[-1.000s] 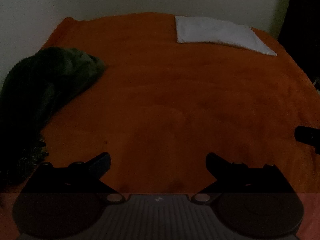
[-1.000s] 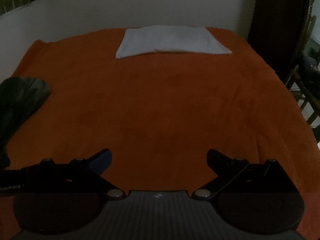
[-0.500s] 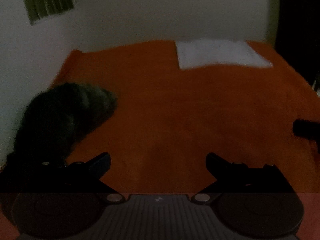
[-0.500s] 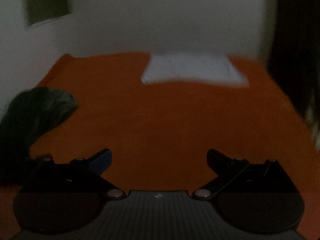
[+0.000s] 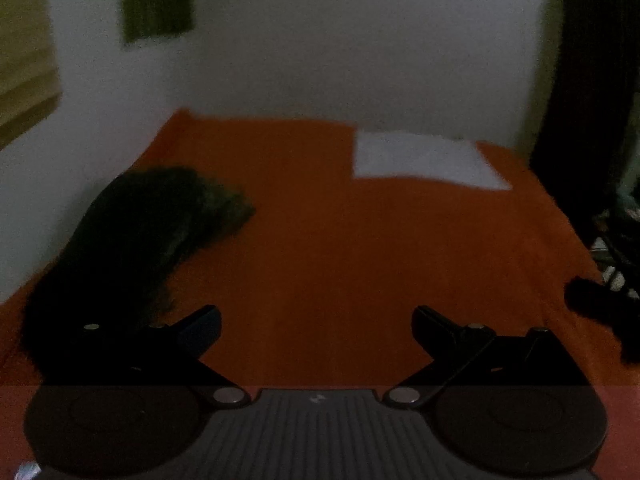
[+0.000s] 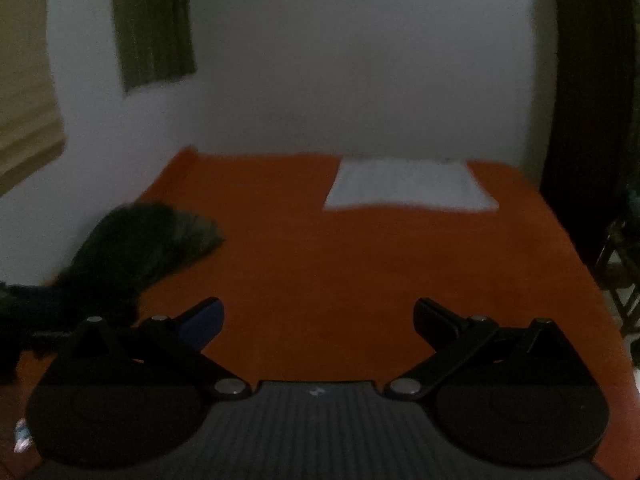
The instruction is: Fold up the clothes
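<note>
A dark crumpled garment [image 5: 136,236] lies in a heap on the left side of an orange bed [image 5: 340,248]; it also shows in the right wrist view [image 6: 132,256]. My left gripper [image 5: 316,320] is open and empty, held over the near part of the bed, with the garment ahead to its left. My right gripper [image 6: 318,314] is open and empty over the near middle of the bed [image 6: 360,264]. The room is dim and the frames are blurred.
A white pillow [image 5: 424,160] lies at the far right of the bed, also seen in the right wrist view [image 6: 408,190]. A white wall [image 6: 340,60] stands behind, with a green curtain [image 6: 154,24] upper left. Dark furniture [image 5: 616,240] stands at the right edge.
Both views have tilted up: the bed, garment and pillow sit lower in frame, and more wall and curtain show. Both grippers stay open and empty.
</note>
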A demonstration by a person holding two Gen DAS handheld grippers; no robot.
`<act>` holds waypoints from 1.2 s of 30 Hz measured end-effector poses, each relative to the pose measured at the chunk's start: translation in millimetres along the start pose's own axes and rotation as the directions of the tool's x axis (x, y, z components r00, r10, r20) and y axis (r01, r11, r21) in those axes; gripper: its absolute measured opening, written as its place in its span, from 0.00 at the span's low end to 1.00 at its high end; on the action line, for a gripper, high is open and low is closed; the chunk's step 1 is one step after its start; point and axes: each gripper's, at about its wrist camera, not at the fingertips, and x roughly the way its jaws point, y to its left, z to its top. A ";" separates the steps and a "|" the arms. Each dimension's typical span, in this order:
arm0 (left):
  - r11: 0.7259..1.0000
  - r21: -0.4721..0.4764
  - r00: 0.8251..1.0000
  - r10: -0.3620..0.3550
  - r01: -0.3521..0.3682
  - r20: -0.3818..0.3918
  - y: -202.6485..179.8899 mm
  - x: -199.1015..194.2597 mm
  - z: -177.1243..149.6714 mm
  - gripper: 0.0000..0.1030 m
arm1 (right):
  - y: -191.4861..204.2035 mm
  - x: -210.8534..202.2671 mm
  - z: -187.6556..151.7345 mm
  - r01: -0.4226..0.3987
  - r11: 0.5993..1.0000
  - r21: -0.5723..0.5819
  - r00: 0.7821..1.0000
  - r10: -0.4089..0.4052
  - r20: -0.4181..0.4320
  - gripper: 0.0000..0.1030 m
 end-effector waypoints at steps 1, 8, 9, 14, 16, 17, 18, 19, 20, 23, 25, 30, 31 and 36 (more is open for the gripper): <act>1.000 -0.002 1.000 0.019 -0.019 0.010 -1.2 -12.7 1.4 1.00 | 4.2 -15.2 3.1 0.002 1.000 0.016 1.000 -0.002 0.012 1.00; 0.999 -0.048 0.981 0.022 -0.013 0.194 -2.7 -68.4 17.8 1.00 | 20.5 -95.3 38.5 0.096 0.987 0.131 0.990 -0.108 0.092 1.00; 0.999 -0.035 0.980 0.000 0.007 0.201 -3.8 -65.9 20.7 1.00 | 18.6 -99.2 43.1 0.089 0.986 0.143 0.991 -0.103 0.091 1.00; 0.991 0.136 0.987 -0.003 -0.019 0.162 -24.3 -30.0 10.8 1.00 | 12.2 -75.9 38.7 0.208 0.978 -0.003 0.969 -0.205 0.139 1.00; 0.989 0.150 0.991 -0.026 0.007 0.128 -26.7 -12.8 -5.9 1.00 | 6.0 -59.3 24.7 0.243 0.970 -0.018 0.965 -0.240 0.108 1.00; 0.989 0.145 0.993 -0.047 0.031 0.109 -24.5 -4.3 -13.6 1.00 | 1.4 -52.3 15.2 0.232 0.973 -0.013 0.969 -0.230 0.091 1.00; 0.989 0.134 0.992 -0.075 0.061 0.104 -22.8 4.0 -24.2 1.00 | -2.5 -46.3 5.2 0.211 0.977 -0.002 0.974 -0.211 0.079 1.00; 0.987 0.137 0.989 -0.099 0.084 0.111 -22.9 10.4 -34.6 1.00 | -6.4 -40.3 -4.9 0.190 0.982 0.008 0.979 -0.191 0.067 1.00; 0.983 0.159 0.988 -0.106 0.087 0.114 -24.5 17.9 -46.1 1.00 | -9.0 -33.7 -17.9 0.170 0.985 0.007 0.984 -0.170 0.048 1.00; 0.979 0.202 0.997 -0.047 0.034 0.061 -28.2 40.9 -67.2 1.00 | -12.9 -19.0 -66.2 0.156 0.987 0.035 0.988 -0.157 0.005 1.00; 0.982 0.189 0.999 -0.029 0.021 0.040 -23.8 49.0 -71.6 1.00 | -12.9 -1.6 -79.7 0.138 0.988 0.070 0.988 -0.132 -0.080 1.00; 0.993 0.114 0.997 -0.047 0.040 0.057 1.3 52.2 -66.6 1.00 | -8.1 21.4 -88.5 0.126 0.989 0.077 0.985 -0.115 -0.132 1.00; 0.992 0.121 0.997 -0.053 0.046 0.057 3.9 52.6 -66.0 1.00 | -5.6 21.6 -90.0 0.133 0.990 0.051 0.983 -0.125 -0.132 1.00; 0.981 0.188 0.997 -0.062 0.052 0.048 -4.6 51.2 -72.5 1.00 | -10.8 23.9 -109.6 0.133 0.986 0.105 0.985 -0.120 -0.121 1.00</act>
